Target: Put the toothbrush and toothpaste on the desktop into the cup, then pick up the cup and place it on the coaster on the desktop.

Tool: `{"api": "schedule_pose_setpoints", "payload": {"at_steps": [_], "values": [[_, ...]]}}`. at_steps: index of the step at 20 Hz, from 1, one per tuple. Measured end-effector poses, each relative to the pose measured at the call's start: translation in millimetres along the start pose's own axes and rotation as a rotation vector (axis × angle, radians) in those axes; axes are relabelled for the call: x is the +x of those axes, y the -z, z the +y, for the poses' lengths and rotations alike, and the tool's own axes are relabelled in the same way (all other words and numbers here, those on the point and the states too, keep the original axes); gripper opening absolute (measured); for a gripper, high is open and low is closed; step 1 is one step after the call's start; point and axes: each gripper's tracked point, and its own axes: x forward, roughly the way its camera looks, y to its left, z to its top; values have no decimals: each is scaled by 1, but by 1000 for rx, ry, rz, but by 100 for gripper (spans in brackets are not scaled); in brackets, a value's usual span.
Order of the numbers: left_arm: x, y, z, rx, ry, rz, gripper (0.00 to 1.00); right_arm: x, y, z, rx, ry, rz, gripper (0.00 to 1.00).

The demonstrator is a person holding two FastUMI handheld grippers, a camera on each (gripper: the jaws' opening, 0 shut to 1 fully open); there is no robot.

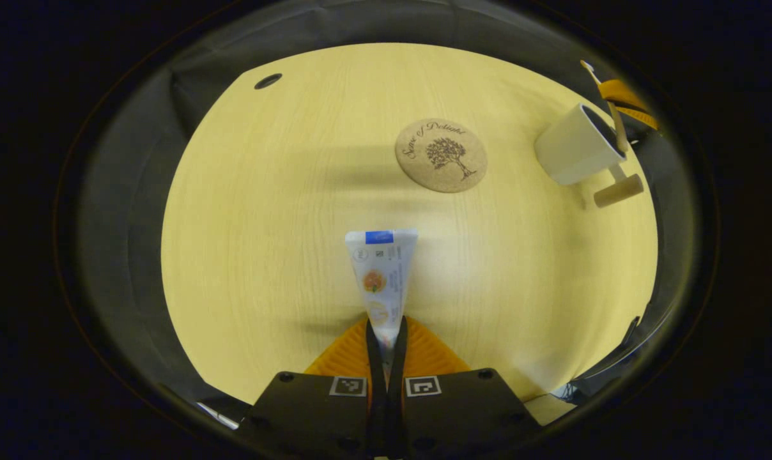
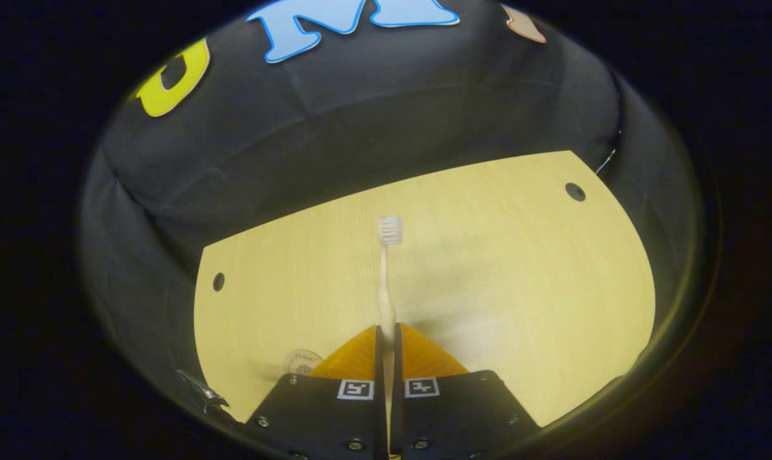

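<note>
My left gripper [image 1: 386,329] is shut on the narrow end of a white toothpaste tube [image 1: 381,268], which points forward above the light wooden desktop [image 1: 284,211]. Ahead lies a round cork coaster [image 1: 441,155]. To its right stands a white cup [image 1: 578,144] with a wooden handle [image 1: 618,190]. Above the cup, the right gripper [image 1: 625,99] holds a pale toothbrush [image 1: 616,121] whose lower end reaches the cup's mouth. In the right gripper view, my right gripper [image 2: 389,332] is shut on the toothbrush [image 2: 386,281], bristles pointing away.
The desktop has small round holes [image 1: 268,81] [image 2: 575,191] near its far corners. Black cloth walls [image 2: 360,128] surround the desk on all sides. A stretch of bare desktop [image 1: 520,268] lies between the toothpaste and the cup.
</note>
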Motion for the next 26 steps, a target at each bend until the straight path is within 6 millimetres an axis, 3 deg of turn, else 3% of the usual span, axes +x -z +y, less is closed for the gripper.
{"api": "schedule_pose_setpoints", "payload": {"at_steps": [8,11,16,18,21,22,23,24,26], "values": [[-26,-2,-11,26,3,-11,8,4,-7,1,-71,3,-98,4],[-45,0,-18,30,5,-16,8,7,1,6,-99,-4,-102,5],[-91,1,-30,38,0,-55,8,4,16,12,-76,-28,-114,12],[-113,0,-38,50,-3,-72,7,-1,22,10,-78,-24,-107,26],[-150,-2,-55,61,1,-99,8,-10,24,6,-64,-24,-116,27],[-83,-38,-48,62,4,-113,7,-12,25,4,-57,-26,-116,27],[-146,-16,-49,65,10,-130,8,-15,25,2,-49,-26,-120,27],[-172,-31,-69,69,17,-146,8,-18,26,-1,-44,-24,-120,27],[-188,-53,-90,84,26,-184,8,-22,26,-9,-32,-17,-125,27]]}}
